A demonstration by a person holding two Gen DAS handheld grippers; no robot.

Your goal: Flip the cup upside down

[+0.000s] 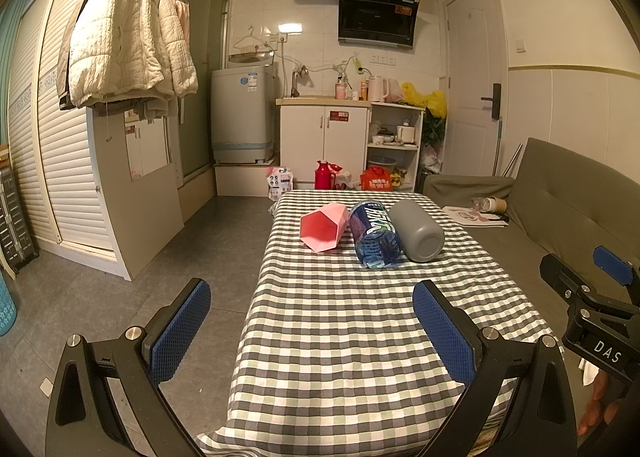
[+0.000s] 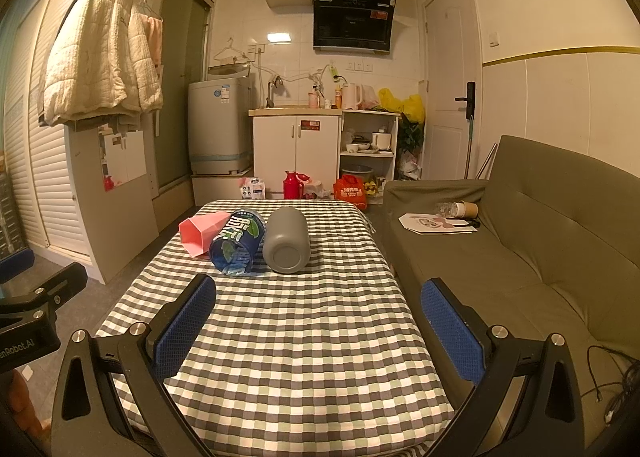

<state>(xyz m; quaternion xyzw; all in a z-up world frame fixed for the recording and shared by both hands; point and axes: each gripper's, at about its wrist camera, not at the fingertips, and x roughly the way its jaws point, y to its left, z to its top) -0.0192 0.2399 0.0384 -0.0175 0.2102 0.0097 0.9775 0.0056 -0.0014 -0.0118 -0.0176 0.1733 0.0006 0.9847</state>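
Three cups lie on their sides in a row at the far end of the checked table point(image 1: 340, 329): a pink faceted cup point(image 1: 322, 227) on the left, a blue printed cup point(image 1: 375, 234) in the middle, a grey cup point(image 1: 418, 231) on the right. They also show in the right wrist view: the pink cup point(image 2: 200, 233), the blue cup point(image 2: 238, 243), the grey cup point(image 2: 286, 241). My left gripper point(image 1: 312, 329) is open and empty over the table's near end. My right gripper point(image 2: 318, 329) is open and empty, beside it to the right.
A green sofa point(image 2: 520, 257) runs along the table's right side, with papers and a paper cup point(image 2: 466, 210) on it. Bare floor point(image 1: 160, 277) lies left of the table. A kitchen cabinet point(image 1: 324, 137) and washing machine point(image 1: 240, 117) stand at the far wall.
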